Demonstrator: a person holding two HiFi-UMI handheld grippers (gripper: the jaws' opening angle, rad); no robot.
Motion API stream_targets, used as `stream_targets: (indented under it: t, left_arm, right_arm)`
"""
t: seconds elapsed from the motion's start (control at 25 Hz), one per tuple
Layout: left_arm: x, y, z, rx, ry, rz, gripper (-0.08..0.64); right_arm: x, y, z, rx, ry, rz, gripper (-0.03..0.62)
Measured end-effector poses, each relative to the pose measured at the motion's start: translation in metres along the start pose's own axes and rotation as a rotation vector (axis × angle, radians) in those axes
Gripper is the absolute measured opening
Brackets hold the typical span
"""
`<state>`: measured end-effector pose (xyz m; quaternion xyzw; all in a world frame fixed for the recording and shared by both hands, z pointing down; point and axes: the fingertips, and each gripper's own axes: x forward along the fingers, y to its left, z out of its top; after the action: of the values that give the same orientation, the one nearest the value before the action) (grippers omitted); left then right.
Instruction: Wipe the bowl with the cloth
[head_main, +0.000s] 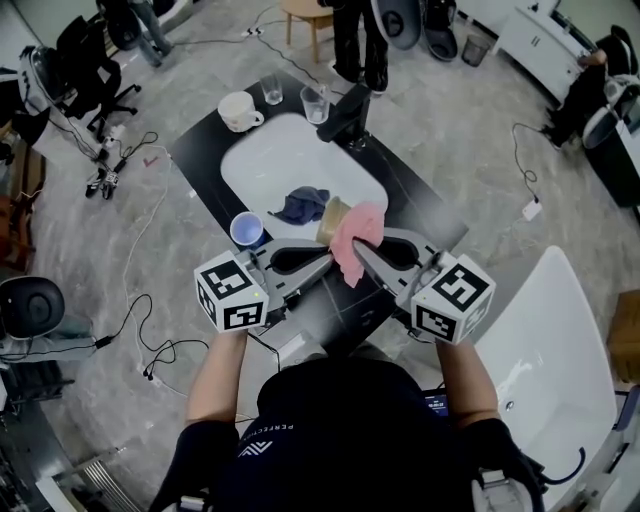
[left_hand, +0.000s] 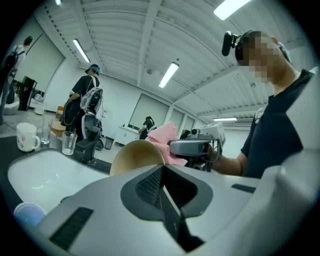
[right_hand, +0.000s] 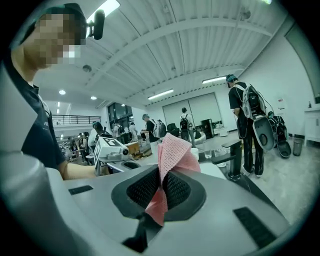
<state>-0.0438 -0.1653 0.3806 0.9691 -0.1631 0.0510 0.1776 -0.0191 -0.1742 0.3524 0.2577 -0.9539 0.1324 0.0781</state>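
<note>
Currently, 2 loaded grippers over white sink (head_main: 262, 160).
Jaws: left gripper (head_main: 325, 250) pinches tan bowl (head_main: 333, 218) rim; right gripper (head_main: 360, 252) pinches pink cloth (head_main: 362, 228), just beside it.

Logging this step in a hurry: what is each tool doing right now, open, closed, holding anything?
Left tool: closed on the rim of the tan bowl.
Right tool: closed on the pink cloth.

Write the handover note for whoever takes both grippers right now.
Left gripper: shut on the rim of the bowl, held over the near edge of the sink.
Right gripper: shut on the pink cloth, right beside the bowl's mouth.
Done: both things are in hand and together.
Left: wipe the bowl inside; how much is wiped already cannot be told.
</note>
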Motion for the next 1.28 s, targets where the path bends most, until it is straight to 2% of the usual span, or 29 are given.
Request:
stream_targets:
  t: [0.24, 0.52, 0.88, 1.12, 1.28]
  left_arm:
    - [-0.014, -0.016, -0.001, 0.06, 0.002, -0.08, 0.014]
    - [-0.019, -0.031, -0.005, 0.114, 0.025, -0.158, 0.014]
    - [-0.026, -0.051, -0.003, 0.154, 0.014, -0.261, 0.014]
    - [-0.03, -0.064, 0.007, 0.163, -0.028, -0.335, 0.014]
    - [-0.033, -0.071, 0.008, 0.172, -0.03, -0.393, 0.014]
  right_arm:
    - [-0.001, 0.007, 0.008, -0.014, -0.032, 0.013, 0.043]
    - [-0.003, 0.004, 0.008, -0.057, -0.017, -0.001, 0.043]
    - [-0.011, -0.008, 0.007, -0.003, -0.045, -0.001, 0.043]
    - [-0.021, -0.016, 0.008, 0.042, -0.088, 0.04, 0.042]
    - [-0.025, -0.014, 0.004, 0.059, -0.106, 0.145, 0.042]
